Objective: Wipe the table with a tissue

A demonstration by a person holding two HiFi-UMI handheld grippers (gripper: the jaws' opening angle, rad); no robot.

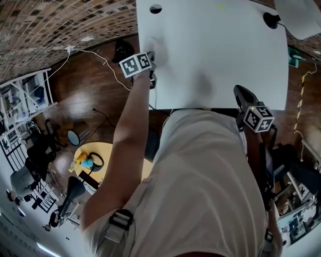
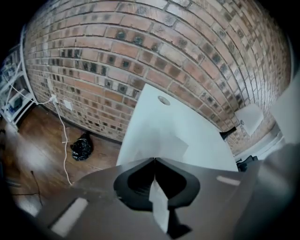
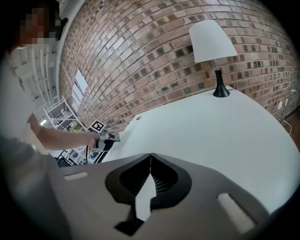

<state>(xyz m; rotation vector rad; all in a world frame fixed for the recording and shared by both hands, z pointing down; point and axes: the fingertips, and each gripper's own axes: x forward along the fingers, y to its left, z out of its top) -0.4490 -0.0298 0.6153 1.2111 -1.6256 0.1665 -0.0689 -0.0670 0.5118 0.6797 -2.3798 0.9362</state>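
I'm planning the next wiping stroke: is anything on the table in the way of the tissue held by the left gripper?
Nothing visible does: the middle of the table is bare ahead of the tissue. Only the lamp stands at the far right corner.

The head view looks steeply down on the white worktop (image 1: 215, 50), which both gripper views share from low, facing the brick wall (image 2: 154, 51).

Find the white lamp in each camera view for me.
Head view: lamp at the top right corner.
Left gripper view: lamp at the right, against the brick wall.
Right gripper view: lamp at the top, right of centre.
Shared landmark: the round hole in the white table.
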